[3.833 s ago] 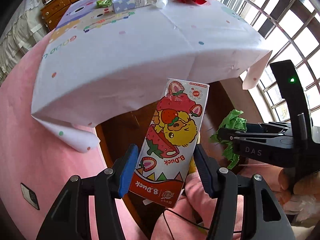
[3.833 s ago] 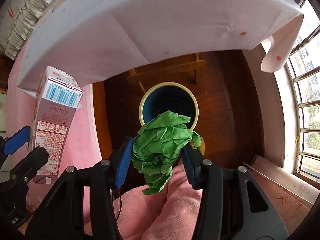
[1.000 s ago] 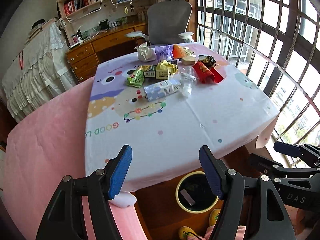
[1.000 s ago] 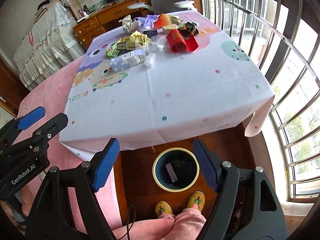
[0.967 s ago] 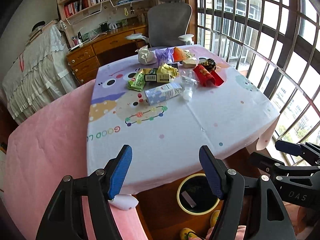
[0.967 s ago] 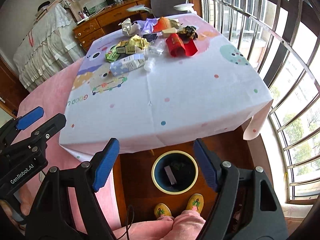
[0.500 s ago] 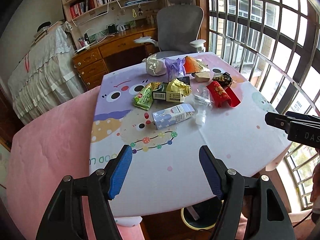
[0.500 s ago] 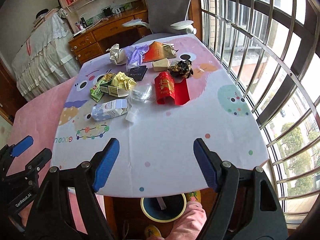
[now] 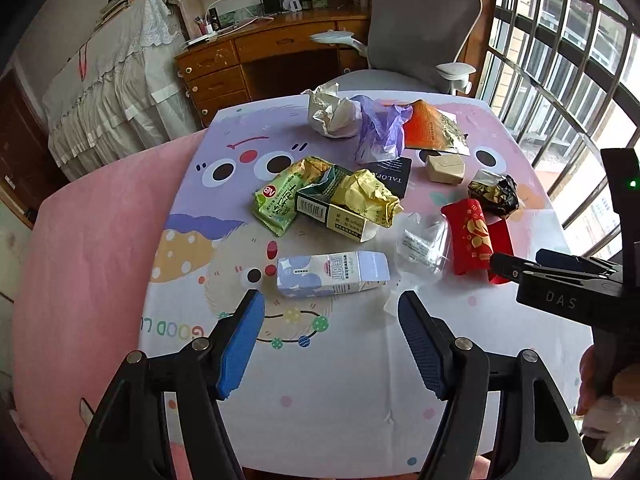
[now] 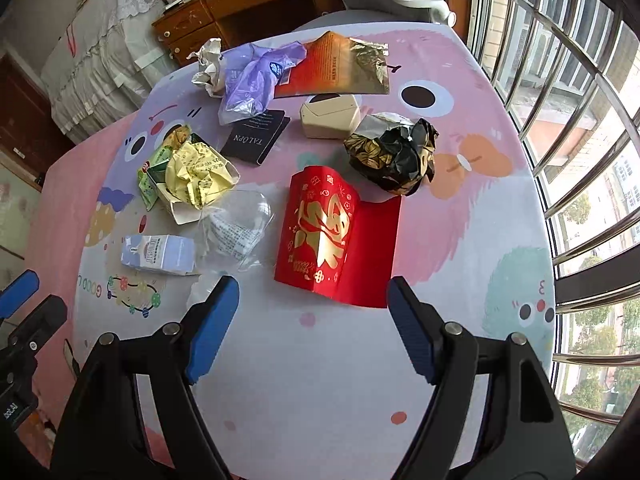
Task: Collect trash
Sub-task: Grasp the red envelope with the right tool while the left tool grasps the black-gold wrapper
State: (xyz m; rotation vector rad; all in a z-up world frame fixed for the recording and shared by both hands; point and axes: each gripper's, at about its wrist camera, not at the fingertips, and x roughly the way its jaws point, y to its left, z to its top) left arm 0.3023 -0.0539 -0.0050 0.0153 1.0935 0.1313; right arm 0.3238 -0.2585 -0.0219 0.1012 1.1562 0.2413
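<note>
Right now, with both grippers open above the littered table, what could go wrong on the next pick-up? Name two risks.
The clear plastic wrapper lies against the lilac milk carton and the red envelope, so a grab by the left gripper or right gripper may drag a neighbour along. The thin, flat red envelope may slip the jaws, or the tablecloth may get pinched.

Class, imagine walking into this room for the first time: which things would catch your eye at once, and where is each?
The bright red envelope with gold print lies just ahead of the open right claw. Left of it, the pale blue milk carton lies on its side before the open left claw. Behind both, wrappers and crumpled paper cluster on the cartoon tablecloth.
</note>
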